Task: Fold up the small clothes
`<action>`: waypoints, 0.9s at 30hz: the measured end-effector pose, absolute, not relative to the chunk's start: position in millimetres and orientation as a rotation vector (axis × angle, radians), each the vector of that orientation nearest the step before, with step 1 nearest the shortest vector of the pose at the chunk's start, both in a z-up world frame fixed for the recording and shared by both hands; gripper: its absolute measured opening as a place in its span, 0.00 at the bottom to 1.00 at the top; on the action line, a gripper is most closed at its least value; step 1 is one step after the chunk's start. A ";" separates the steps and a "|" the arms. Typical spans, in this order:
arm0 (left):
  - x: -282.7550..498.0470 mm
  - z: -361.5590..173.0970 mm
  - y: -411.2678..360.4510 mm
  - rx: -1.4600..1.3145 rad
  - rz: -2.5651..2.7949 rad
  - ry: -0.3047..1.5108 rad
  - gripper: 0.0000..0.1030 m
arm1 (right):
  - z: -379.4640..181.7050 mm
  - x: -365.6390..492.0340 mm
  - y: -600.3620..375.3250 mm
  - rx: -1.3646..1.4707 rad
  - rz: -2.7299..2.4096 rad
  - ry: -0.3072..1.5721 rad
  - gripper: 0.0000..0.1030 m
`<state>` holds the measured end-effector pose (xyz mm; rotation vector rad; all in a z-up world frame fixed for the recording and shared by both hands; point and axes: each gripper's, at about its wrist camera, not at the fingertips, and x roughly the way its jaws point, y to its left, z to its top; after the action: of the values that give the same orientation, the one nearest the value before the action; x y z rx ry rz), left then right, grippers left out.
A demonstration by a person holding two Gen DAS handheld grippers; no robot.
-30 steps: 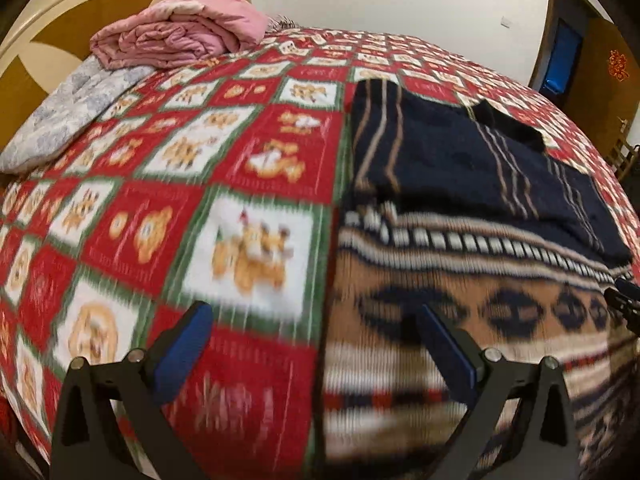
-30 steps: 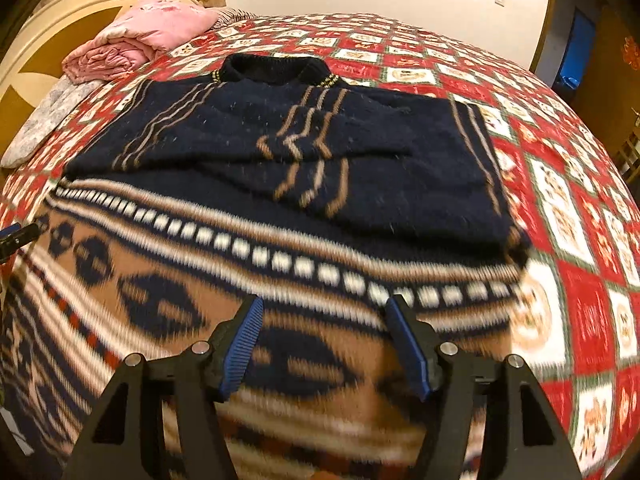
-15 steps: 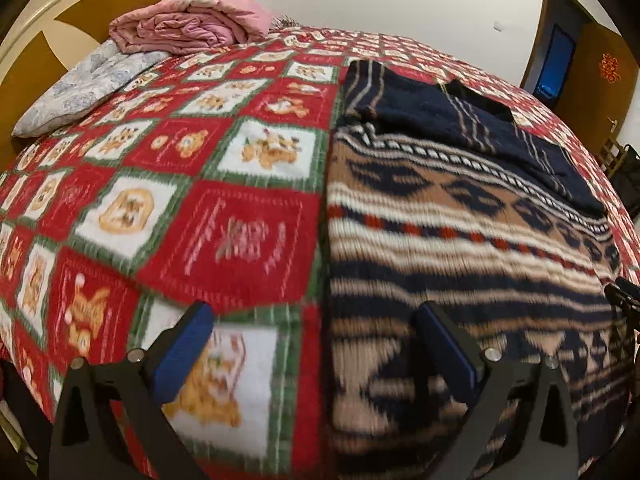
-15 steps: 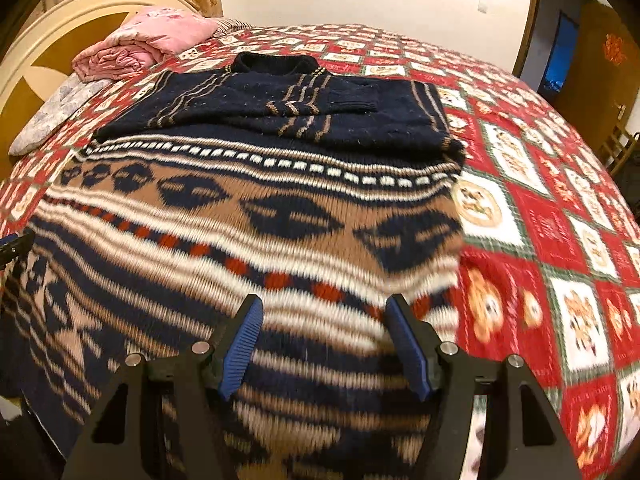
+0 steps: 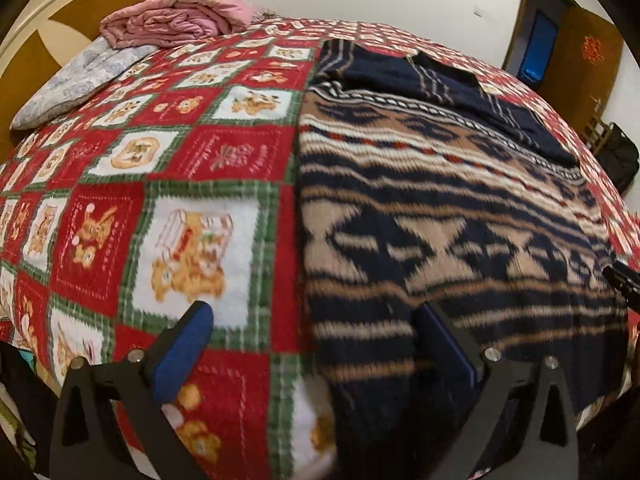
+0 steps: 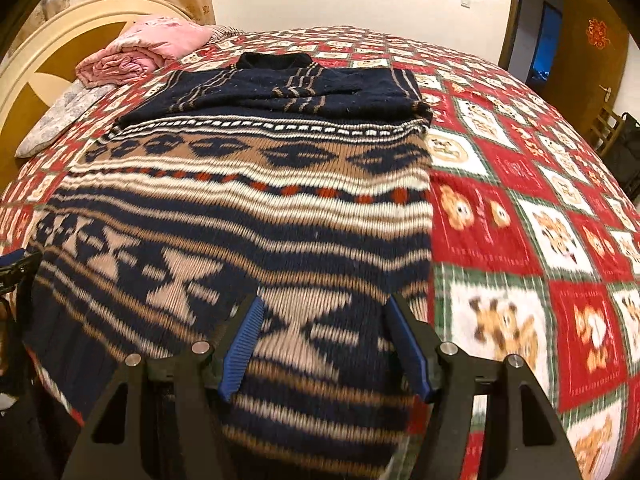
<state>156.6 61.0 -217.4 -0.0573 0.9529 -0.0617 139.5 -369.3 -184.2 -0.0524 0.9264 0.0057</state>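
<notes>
No label on the sweater (image 6: 248,216) could be read, and the small writing on the bedspread's (image 5: 224,152) red squares was too blurred to make out. No containers were in sight. The navy, tan and white patterned sweater lay flat on the bedspread, sleeves folded across its chest, collar toward the headboard (image 6: 52,64). Beyond the sweater's collar sat a rolled pink quilt (image 5: 176,20) on a pale floral pillow (image 5: 76,84), against that headboard. The left gripper (image 5: 312,344) hung above the sweater's left edge, jaws spread wide, nothing between them. The right gripper (image 6: 324,340) hung over the sweater's hem area, jaws parted, gripping nothing. Past the sweater's right side stood a brown door (image 6: 592,40) bearing a red ornament.
</notes>
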 end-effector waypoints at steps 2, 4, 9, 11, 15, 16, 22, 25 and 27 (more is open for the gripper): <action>150.0 -218.3 57.8 -0.048 -0.068 0.954 1.00 | -185.3 128.5 -367.0 -0.059 0.009 0.915 0.63; 145.3 -218.4 55.9 -0.040 -0.070 0.958 1.00 | -186.2 119.8 -365.3 -0.069 0.009 0.905 0.63; 134.9 -218.9 53.1 -0.063 -0.083 0.988 0.94 | -185.8 104.9 -366.0 -0.069 0.013 0.901 0.63; 130.2 -220.2 50.2 -0.061 -0.087 1.000 0.92 | -185.4 100.6 -369.3 -0.052 0.008 0.904 0.63; 119.8 -220.6 43.7 -0.035 -0.108 1.007 0.86 | -186.8 87.6 -382.3 0.006 0.004 0.920 0.63; 117.6 -220.6 42.7 -0.032 -0.112 1.010 0.85 | -187.5 84.0 -384.9 0.012 -0.008 0.928 0.63; 110.3 -222.0 43.2 -0.029 -0.143 1.038 0.77 | -187.8 56.6 -397.5 0.084 0.004 0.965 0.62; 106.2 -221.0 46.2 -0.043 -0.164 1.051 0.68 | -189.8 46.8 -397.5 0.101 0.025 0.986 0.52; 103.4 -221.0 47.6 -0.054 -0.172 1.057 0.65 | -191.2 44.6 -396.6 0.105 0.036 0.996 0.50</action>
<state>103.4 47.6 -221.0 -0.0545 1.0570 -0.1717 44.6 -396.6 -191.2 0.1054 0.9960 0.0362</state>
